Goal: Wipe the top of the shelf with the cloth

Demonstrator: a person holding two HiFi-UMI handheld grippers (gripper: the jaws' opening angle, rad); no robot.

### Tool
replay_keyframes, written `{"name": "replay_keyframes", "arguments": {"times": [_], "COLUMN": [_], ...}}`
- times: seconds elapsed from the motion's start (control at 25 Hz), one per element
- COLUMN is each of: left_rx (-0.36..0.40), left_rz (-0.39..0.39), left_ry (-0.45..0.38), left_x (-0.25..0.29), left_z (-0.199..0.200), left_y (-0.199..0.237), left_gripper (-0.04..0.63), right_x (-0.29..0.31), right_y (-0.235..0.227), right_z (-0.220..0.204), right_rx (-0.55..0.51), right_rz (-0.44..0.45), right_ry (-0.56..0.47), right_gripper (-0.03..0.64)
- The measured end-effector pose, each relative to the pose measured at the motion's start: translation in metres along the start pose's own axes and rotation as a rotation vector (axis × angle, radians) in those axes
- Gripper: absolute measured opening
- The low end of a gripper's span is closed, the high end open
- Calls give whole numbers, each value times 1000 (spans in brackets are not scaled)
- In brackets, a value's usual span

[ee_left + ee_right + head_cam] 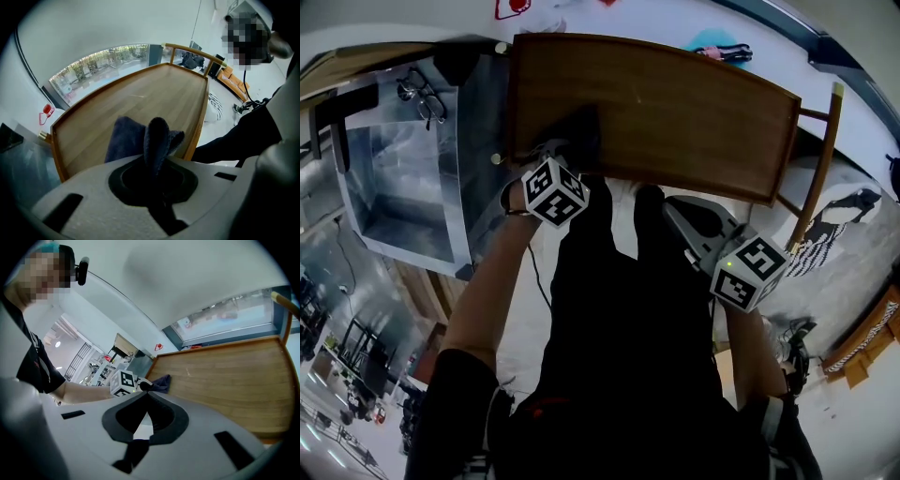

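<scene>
Wooden shelf (675,103) with a raised rim, on a pale floor. Dark blue cloth (126,138): lies on the top near its near-left corner, clamped in the left gripper (561,164) jaws. Right gripper (144,397): jaws together, empty, off the front edge. Recommended: press the cloth flat and use overlapping strokes rim to rim.

A pale wall (93,28) is seen behind, with a low strip of window (103,61) set along its foot and a red fitting (46,110) mounted nearby. A metal cabinet (403,178) is placed on the white floor (862,103), with glasses (422,98) laid on it.
</scene>
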State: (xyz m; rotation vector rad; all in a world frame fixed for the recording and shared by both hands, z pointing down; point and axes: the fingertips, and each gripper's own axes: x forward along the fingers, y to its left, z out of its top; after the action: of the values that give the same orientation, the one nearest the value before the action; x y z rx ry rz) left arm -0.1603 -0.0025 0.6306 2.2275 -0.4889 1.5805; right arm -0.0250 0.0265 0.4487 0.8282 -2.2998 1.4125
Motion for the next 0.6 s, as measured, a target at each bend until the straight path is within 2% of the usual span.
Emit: {"name": "replay_keyframes", "arguments": {"times": [0.6], "left_rx": [144], "left_rz": [-94], "left_ry": [9], "left_x": [36], "left_z": [87], "left_y": [-63], "left_gripper": [38], "right_x": [-75], "right_y": [-48], "right_z": [-20], "right_rx": [80], "right_rz": [-61], "right_ry": [-114], "right_gripper": [5]}}
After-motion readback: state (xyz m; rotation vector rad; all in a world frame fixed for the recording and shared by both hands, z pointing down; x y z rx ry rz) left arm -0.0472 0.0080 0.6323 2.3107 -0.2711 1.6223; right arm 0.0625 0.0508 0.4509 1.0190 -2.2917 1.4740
